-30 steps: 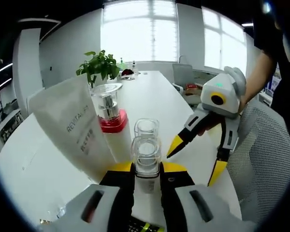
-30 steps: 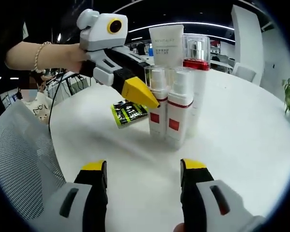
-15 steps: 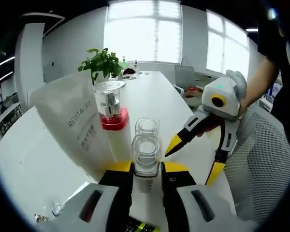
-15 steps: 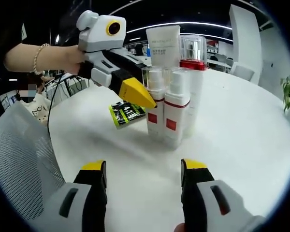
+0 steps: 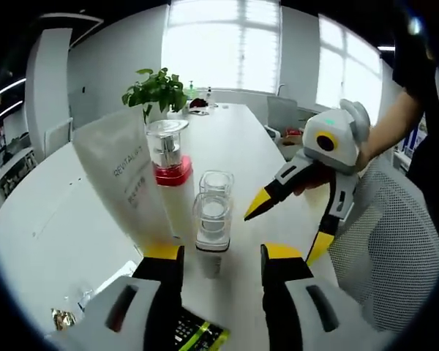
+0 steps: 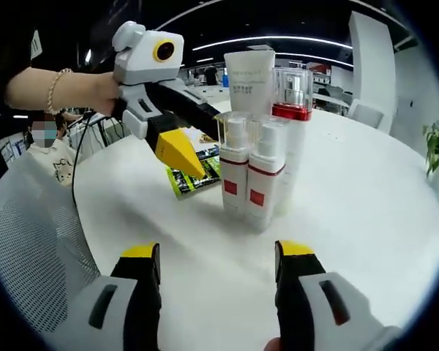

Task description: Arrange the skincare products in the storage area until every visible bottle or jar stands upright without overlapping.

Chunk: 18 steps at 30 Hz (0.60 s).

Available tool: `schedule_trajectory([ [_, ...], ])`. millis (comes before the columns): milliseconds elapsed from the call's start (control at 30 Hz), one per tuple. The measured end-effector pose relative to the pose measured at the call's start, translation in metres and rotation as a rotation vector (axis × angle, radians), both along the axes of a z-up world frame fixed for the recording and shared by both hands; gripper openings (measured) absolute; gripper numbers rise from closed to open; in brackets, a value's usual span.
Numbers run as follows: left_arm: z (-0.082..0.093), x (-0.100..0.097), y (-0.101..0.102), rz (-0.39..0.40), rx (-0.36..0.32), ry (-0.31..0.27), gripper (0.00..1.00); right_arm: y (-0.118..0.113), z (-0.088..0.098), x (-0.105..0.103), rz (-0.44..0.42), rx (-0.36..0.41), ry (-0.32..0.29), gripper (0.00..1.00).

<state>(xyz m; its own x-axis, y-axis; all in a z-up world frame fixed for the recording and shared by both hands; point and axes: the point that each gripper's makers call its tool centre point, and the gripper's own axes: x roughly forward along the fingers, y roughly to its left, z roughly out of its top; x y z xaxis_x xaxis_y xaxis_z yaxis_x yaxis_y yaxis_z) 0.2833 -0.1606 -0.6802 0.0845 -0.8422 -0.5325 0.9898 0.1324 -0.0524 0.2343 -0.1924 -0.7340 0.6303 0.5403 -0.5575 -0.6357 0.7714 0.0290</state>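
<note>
Smooth, matt white table top [image 6: 366,212]. Glossy clear plastic caps on two spray bottles [image 6: 252,172] at frame centre; matt white tube [image 5: 128,183] at left; glossy red collar on pump bottle [image 5: 168,175]. Yellow matt tips on left gripper [image 6: 177,150].

Two spray bottles [image 6: 250,175], pump bottle [image 6: 293,110], tube [image 6: 250,73] upright, clustered on table, bottles touching.

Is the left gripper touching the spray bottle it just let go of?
Apart. In the right gripper view, white table shows between the left gripper and the nearest spray bottle.
</note>
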Motion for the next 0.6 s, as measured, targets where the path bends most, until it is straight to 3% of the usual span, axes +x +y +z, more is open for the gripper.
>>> schedule_trajectory([
  [333, 0.002, -0.004, 0.021, 0.053, 0.023, -0.001, 0.53, 0.001, 0.021, -0.004, -0.014, 0.009, -0.037, 0.66],
  [467, 0.004, -0.010, 0.034, 0.108, 0.034, 0.021, 0.62, 0.004, 0.037, -0.008, -0.014, 0.013, -0.053, 0.66],
  [600, 0.007, -0.019, 0.045, 0.147, 0.041, 0.041, 0.64, 0.006, 0.047, -0.008, -0.012, 0.017, -0.070, 0.68],
])
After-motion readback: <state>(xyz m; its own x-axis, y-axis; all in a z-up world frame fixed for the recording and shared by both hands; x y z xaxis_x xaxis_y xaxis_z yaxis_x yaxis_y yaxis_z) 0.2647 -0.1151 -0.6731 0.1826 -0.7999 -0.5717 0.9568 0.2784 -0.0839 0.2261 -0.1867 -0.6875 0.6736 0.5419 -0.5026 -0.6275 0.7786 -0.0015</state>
